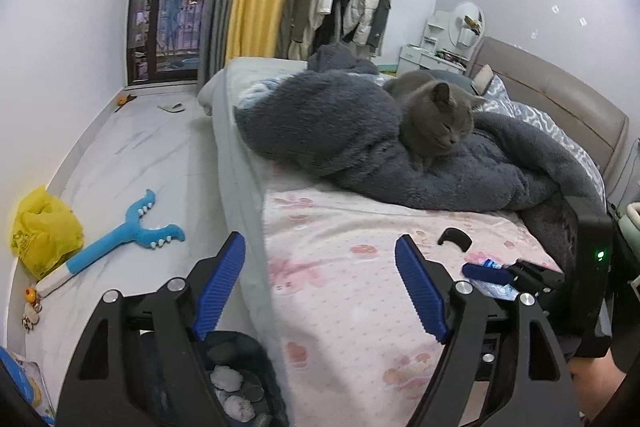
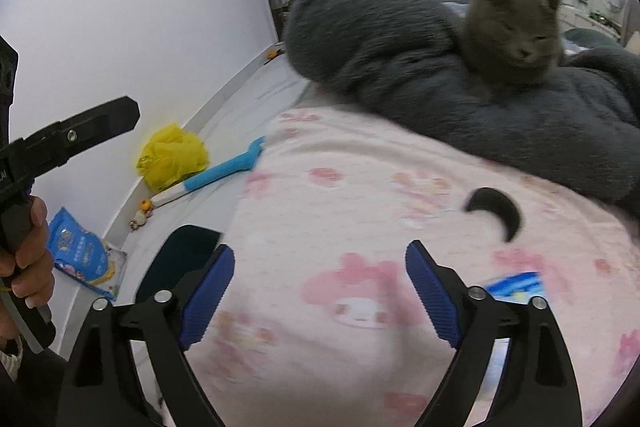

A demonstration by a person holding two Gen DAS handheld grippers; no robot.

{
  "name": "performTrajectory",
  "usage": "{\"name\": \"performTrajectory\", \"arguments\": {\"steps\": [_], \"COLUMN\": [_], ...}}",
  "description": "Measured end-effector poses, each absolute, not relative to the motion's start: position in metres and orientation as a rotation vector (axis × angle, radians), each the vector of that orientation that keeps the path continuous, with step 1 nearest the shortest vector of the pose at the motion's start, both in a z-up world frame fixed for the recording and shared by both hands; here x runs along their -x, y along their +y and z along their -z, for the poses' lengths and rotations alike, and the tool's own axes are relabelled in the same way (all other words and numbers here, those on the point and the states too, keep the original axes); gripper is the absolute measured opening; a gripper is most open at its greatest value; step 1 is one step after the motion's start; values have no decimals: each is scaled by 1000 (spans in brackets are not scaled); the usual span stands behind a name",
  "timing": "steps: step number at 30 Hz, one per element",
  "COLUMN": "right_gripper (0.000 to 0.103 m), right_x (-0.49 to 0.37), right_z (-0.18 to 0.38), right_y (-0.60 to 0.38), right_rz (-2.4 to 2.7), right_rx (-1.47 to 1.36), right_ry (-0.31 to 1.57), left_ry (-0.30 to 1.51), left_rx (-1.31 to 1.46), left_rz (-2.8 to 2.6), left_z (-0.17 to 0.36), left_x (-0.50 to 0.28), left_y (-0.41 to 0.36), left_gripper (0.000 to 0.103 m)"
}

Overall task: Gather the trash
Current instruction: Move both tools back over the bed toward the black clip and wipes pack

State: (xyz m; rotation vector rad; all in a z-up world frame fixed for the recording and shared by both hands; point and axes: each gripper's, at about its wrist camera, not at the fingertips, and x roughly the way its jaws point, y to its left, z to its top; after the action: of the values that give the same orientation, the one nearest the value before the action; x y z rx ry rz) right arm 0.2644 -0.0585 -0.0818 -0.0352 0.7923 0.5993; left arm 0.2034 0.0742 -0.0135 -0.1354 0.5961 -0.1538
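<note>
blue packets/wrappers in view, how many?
2: a blue wrapper on the pink sheet beside the right gripper; a blue packet on the floor by the wall. More may be hidden.

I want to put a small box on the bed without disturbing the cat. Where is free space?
The pink sheet is bare between the right claw and the grey blanket, left of the black curved piece. It is crowded further back, where the cat lies on the blanket, and at the right, by the blue wrapper.
</note>
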Motion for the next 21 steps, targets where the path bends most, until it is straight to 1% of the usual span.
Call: {"name": "performTrajectory", "arguments": {"steps": [6, 11, 21], "right_gripper": [94, 95, 96], "right_x": [-273, -282, -288], "right_z": [88, 97, 115], "right_y": [-91, -113, -142], "right_rz": [-527, -481, -445], "right_rx": [38, 47, 46], "right_ry": [780, 792, 852], "left_ry": [617, 634, 679], "left_rx": [129, 114, 89], "left_rz": [186, 219, 287], "left_z": [19, 25, 37], "left_x": [-223, -241, -266], "left_y": [49, 27, -13], "left_gripper": [84, 91, 94]}}
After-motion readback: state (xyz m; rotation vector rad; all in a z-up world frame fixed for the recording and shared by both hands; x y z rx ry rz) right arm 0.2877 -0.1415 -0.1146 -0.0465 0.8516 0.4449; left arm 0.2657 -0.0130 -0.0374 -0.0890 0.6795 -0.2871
